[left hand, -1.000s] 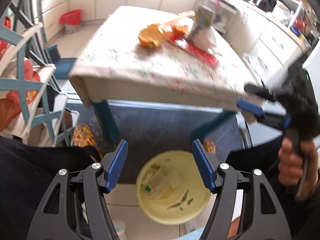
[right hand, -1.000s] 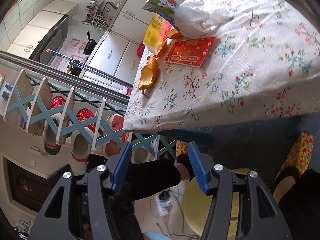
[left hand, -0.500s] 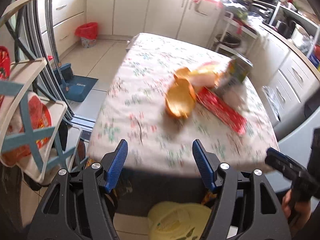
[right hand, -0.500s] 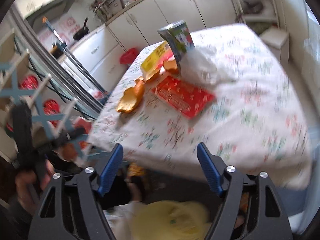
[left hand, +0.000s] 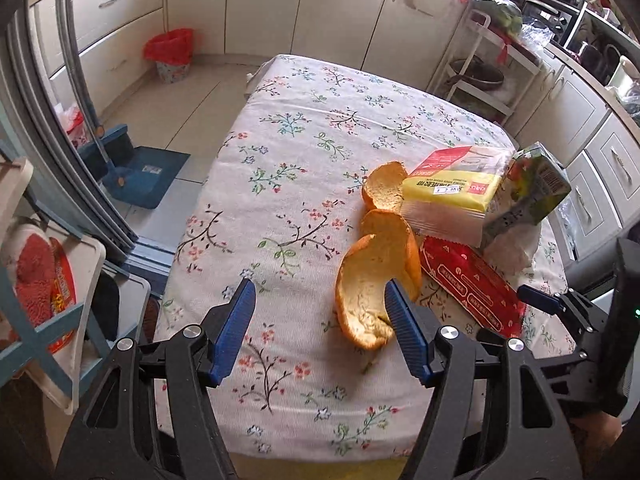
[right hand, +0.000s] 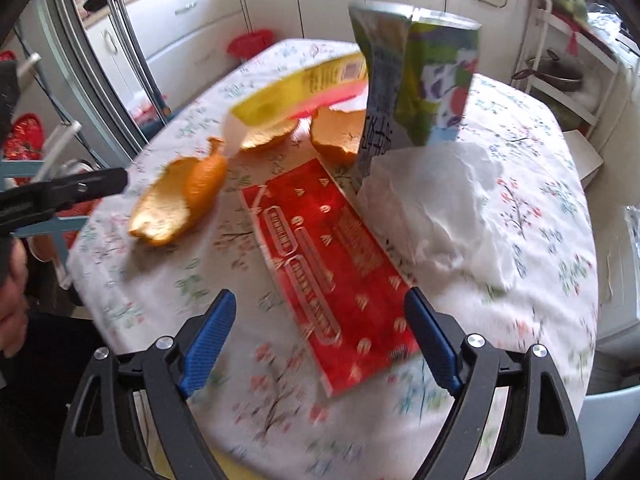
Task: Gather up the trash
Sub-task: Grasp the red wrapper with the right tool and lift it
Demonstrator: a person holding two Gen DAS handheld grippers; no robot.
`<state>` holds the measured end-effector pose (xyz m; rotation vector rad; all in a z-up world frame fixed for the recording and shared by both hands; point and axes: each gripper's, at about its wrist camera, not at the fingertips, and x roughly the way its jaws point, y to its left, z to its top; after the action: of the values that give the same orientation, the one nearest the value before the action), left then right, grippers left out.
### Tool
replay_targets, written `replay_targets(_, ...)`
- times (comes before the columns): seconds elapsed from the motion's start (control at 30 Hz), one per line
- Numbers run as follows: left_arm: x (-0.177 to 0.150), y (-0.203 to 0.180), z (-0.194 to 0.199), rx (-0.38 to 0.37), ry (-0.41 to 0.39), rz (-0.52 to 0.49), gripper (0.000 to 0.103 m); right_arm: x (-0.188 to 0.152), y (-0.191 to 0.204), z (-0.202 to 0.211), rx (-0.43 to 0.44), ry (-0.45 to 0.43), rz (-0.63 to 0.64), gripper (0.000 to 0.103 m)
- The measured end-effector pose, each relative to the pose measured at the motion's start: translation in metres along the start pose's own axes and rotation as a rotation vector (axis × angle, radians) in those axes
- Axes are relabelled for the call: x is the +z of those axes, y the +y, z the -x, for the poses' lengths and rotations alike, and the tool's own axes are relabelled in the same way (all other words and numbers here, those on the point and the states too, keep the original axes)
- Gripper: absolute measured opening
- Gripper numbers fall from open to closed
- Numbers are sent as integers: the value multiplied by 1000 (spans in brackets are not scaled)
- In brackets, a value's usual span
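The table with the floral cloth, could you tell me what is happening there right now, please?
A person holds a gripper in each hand over the table, where trash lies uncollected. The left gripper is open and empty beside the nearest orange peel. The right gripper is opening, empty, above the flat red wrapper. A juice carton, a crumpled white tissue and a yellow packet wait behind.
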<state>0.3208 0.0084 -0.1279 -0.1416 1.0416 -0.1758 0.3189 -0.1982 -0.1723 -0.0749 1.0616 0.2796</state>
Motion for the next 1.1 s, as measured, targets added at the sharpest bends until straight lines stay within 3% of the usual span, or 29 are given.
replay_targets(0.17, 5, -5, -14, -10, 34, -7, 64, 2, 4, -14, -43, 13, 51, 85)
replay_targets(0.2, 5, -6, -16, -10, 38, -8, 64, 1, 6, -14, -48, 10, 64, 81)
replay_targets(0.27, 6, -7, -21, -10, 47, -11, 64, -1, 9, -11, -34, 7, 78, 70)
replay_targets(0.33, 7, -8, -25, -6, 52, -11, 64, -4, 10, -7, -25, -1, 91, 46)
replay_targets(0.43, 8, -11, -31, 1, 60, -11, 64, -8, 7, -3, -19, -6, 89, 19)
replay_targets(0.53, 8, -11, -37, 8, 70, -7, 64, -12, 0, 0, -2, -7, 74, 10)
replay_targets(0.63, 8, -9, -39, 10, 71, -3, 64, -18, -4, 8, 9, -12, 71, 5)
replay_targets(1.03, 6, -14, -46, -14, 75, -15, 63, -35, 3, 38, 115, -51, -7, 3)
replay_targets(1.1, 5, -17, -47, -11, 71, -23, 55, -37, 6, 38, 118, -48, -8, 4)
